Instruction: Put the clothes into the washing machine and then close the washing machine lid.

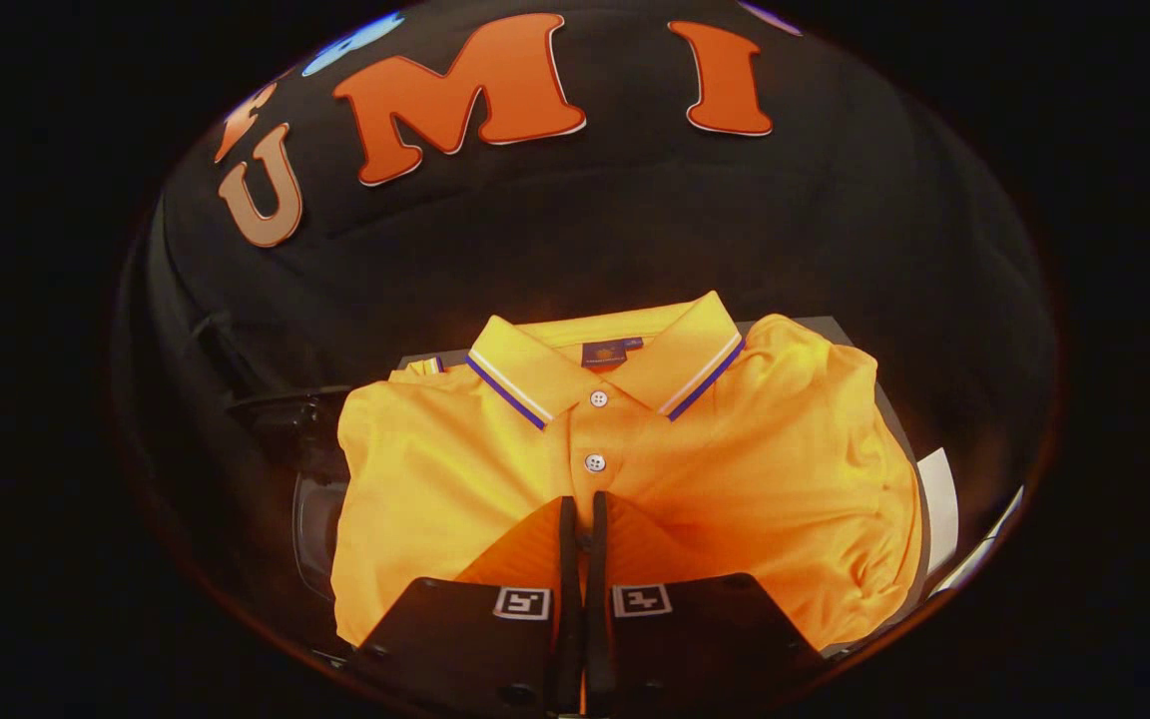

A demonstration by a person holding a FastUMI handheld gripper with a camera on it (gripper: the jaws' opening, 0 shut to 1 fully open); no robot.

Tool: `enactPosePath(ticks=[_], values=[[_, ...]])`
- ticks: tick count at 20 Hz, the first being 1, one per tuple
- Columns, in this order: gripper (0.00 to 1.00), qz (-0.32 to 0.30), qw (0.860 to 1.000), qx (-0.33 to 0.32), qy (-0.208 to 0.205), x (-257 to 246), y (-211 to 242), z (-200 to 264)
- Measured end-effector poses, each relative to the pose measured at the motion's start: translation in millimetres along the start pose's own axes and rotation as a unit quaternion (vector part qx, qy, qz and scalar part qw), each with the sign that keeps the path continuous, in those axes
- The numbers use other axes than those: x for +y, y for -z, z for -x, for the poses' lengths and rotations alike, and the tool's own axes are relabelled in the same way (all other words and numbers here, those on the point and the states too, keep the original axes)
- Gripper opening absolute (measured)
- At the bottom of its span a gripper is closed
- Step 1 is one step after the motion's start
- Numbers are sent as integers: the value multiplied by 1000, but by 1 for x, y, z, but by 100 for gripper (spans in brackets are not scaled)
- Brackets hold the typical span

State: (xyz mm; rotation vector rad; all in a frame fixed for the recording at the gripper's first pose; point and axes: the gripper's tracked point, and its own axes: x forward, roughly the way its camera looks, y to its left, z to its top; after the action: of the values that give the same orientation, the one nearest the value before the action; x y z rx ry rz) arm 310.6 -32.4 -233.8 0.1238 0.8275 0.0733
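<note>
Here, lying flat just ahead of and beneath the gripper [582,509]: a folded orange-yellow polo shirt with a blue-and-white striped collar [735,449], collar at the far end, hem at the near end, long axis running near to far in line with the fingers. Resting on a dark flat surface [830,328], its far right corner peeking out beyond the shoulder. Sitting to the left of the shirt and lower: a dark rounded object [305,459], possibly part of the washing machine, too dim to tell.

Pointing straight up the button placket, fingertips just short of the lower white button [594,462]. Standing nearly closed, fingers almost together with only a thin slit between them. Possibly pinching a fold of fabric in that slit, but hard to confirm; contact with the shirt looking likely, a firm hold not certain.

Judging the coming move: securing the cloth near its centre line, then lifting and carrying leftward toward the machine.
</note>
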Motion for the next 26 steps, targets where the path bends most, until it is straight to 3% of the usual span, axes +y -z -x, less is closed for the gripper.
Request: enactPosePath(ticks=[9, 15, 26], values=[[9, -55, 995, -74, -47, 15, -26, 39], [9, -78, 987, -119, -77, 53, -35, 79], [9, -38, 980, -161, -113, 165, -33, 142]])
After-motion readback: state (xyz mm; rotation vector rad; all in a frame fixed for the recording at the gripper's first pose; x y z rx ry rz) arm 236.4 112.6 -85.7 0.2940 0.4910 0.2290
